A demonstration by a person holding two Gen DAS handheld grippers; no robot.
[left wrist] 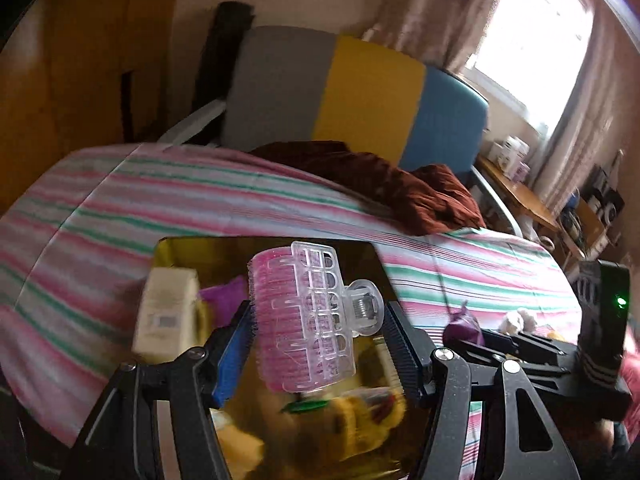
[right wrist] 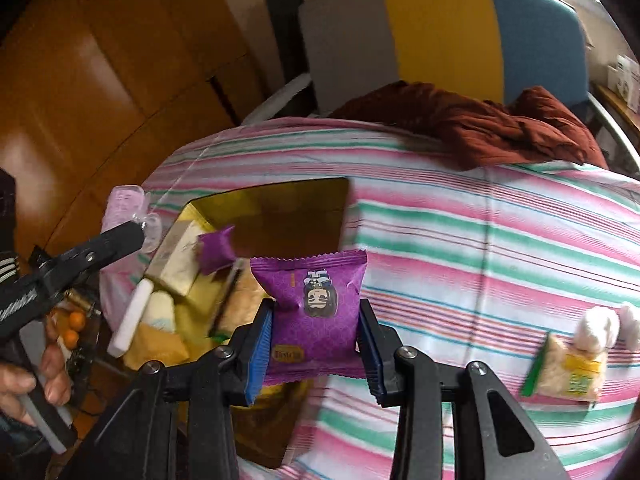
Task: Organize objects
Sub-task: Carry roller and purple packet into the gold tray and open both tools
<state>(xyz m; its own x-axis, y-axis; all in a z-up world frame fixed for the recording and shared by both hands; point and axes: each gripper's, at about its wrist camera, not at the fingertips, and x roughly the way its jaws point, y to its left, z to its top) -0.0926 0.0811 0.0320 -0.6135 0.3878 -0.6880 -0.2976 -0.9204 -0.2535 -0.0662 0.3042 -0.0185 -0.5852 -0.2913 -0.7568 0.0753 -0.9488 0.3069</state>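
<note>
My left gripper (left wrist: 318, 338) is shut on a pink hair roller with a clear plastic clip (left wrist: 304, 320) and holds it above an open gold box (left wrist: 360, 252) on the striped bed. The box holds a cream carton (left wrist: 168, 312), a purple packet (left wrist: 224, 296) and yellow snack packs. My right gripper (right wrist: 314, 346) is shut on a purple snack packet (right wrist: 316, 312) with a cartoon face, held at the box's (right wrist: 280, 208) right edge. The left gripper with the roller (right wrist: 128, 216) shows at the left of the right wrist view.
A striped pink, green and white sheet (right wrist: 480, 240) covers the bed. A dark red cloth (right wrist: 500, 124) lies at the far side before a grey, yellow and blue headboard (right wrist: 432, 28). A green-edged snack pack (right wrist: 568, 372) and white fluffy items (right wrist: 596, 328) lie at right.
</note>
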